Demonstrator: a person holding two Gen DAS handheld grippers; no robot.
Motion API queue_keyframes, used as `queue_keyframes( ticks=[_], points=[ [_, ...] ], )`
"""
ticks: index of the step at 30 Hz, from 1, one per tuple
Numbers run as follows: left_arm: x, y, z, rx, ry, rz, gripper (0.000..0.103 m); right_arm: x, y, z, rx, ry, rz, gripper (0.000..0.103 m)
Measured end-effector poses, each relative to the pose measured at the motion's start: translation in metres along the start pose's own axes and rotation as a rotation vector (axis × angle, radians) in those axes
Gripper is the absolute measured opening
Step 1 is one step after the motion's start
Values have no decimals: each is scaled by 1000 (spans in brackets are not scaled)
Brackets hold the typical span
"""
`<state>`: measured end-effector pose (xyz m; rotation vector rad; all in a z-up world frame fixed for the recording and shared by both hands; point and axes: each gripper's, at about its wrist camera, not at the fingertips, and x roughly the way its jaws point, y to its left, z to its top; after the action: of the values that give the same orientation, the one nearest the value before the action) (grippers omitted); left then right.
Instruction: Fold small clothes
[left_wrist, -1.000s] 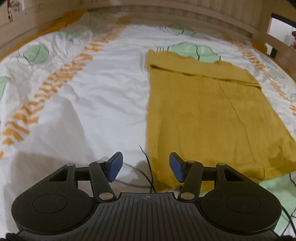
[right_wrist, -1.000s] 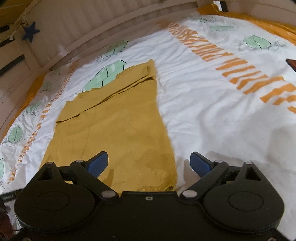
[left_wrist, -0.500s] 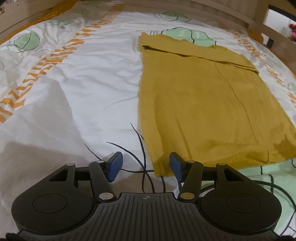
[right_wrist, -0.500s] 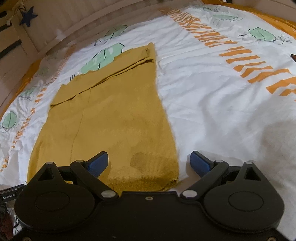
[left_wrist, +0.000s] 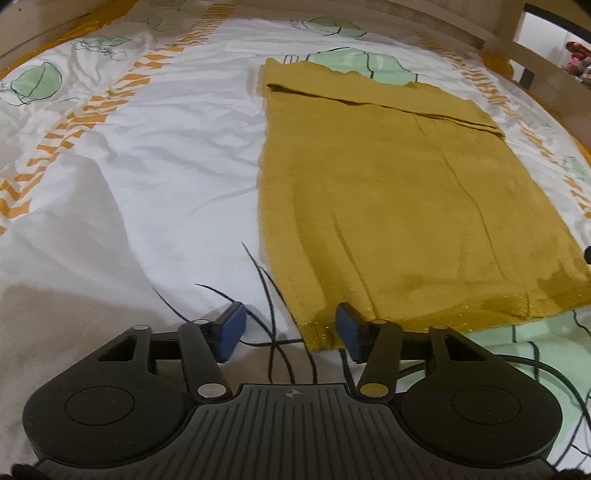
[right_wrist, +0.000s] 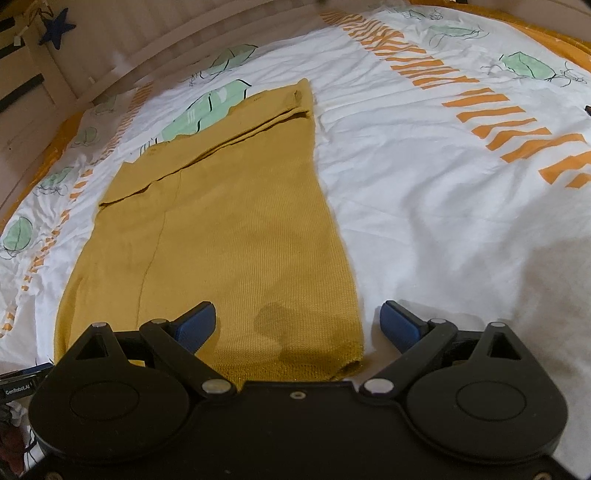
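Lying flat on the bed is a mustard-yellow knitted garment, spread out lengthwise over a white bedsheet printed with green leaves and bands of orange dashes. Its far end is folded over into a narrow strip, and a seam runs down its length. The near hem faces both grippers.

At the near left corner of the garment, the left gripper points down at the bed. Its jaws are closing, with the corner of the hem sitting between the blue pads (the right pad is just at the fabric's edge, the left one over bare sheet), but the pads are not pressing on the cloth yet. Thin black lines of the sheet's print run under that gap.

Over at the near right corner, the right gripper has its jaws spread wide and released, holding nothing. Its left pad hovers above the yellow knit, its right pad above the white sheet just beside the garment's right edge, so the corner lies between them. A darker patch shows on the fabric near that hem.

A pale wooden bed frame curves round the far side, and a blue star hangs on it at the far left.
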<state>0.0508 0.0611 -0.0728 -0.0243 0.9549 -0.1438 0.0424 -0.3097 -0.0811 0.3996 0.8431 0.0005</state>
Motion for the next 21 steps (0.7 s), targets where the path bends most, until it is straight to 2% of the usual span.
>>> queue_keyframes(
  ticks=[3,6,8,13,17,21],
  points=[
    [0,1,0,-7,0,-38,36,0,-1,0,1,0,2,97],
    [1,2,0,-20,1,-81,21,0,0,0,1,0,1,97],
    [1,1,0,-21,1,-114,4,0,0,0,2,-1,2,97],
    [-16,0,-1,-28,-67,-71,4,-2,-2,1,10,-7,14,96],
    [-31,15,2,-127,-116,-17,4,-2,-3,1,17,-9,20,96],
    [-27,30,3,-201,-76,-11,4,-3,-3,1,15,-6,18,96]
  ],
)
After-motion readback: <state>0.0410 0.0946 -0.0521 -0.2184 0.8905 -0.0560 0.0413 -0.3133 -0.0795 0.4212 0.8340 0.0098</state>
